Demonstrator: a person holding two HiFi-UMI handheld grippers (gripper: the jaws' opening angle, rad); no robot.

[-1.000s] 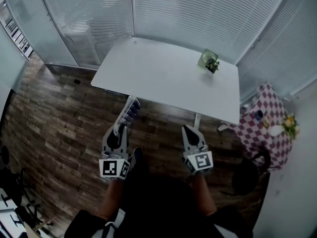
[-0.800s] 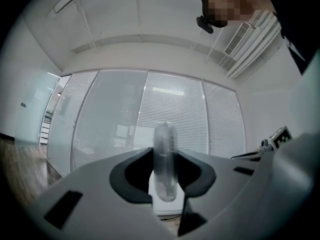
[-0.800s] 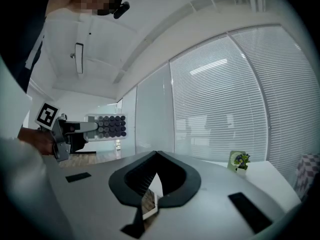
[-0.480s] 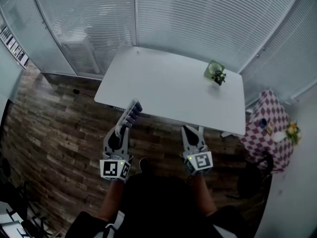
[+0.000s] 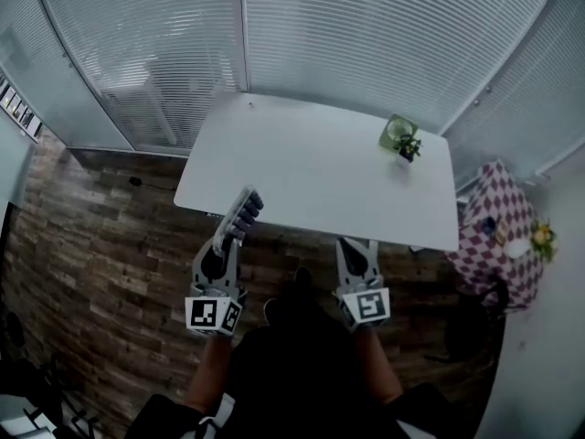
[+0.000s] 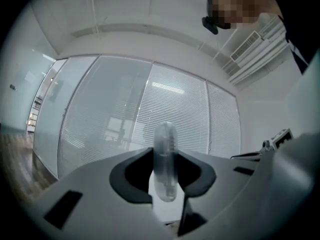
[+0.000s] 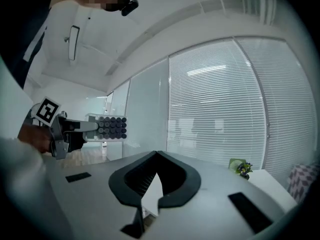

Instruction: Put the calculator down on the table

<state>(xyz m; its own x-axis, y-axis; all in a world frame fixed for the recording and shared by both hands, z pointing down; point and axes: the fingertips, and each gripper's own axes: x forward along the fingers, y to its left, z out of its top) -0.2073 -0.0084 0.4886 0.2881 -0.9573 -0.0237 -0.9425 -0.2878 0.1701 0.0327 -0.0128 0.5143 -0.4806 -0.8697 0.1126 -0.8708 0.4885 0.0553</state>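
Observation:
The calculator [image 5: 243, 212], pale with rows of dark round keys, is clamped by its near end in my left gripper [image 5: 222, 239] and sticks out forward, in the air. In the head view its far end overlaps the near edge of the white table [image 5: 311, 158]. The left gripper view shows the calculator [image 6: 165, 159] edge-on between the jaws. My right gripper [image 5: 355, 245] is held level beside it, shut with nothing in it; its jaw tips [image 7: 156, 152] meet. From the right gripper view the calculator [image 7: 111, 127] and left gripper [image 7: 70, 131] appear at left.
A small potted plant [image 5: 400, 137] stands at the table's far right corner. Blind-covered glass walls close in behind the table. A checkered side table [image 5: 494, 231] and a dark stool [image 5: 466, 327] stand to the right. Wood flooring [image 5: 110, 245] lies to the left.
Both grippers and the head have moved toward the table, which now looks larger and nearer. The calculator stays gripped in the left gripper, and the right gripper stays shut.

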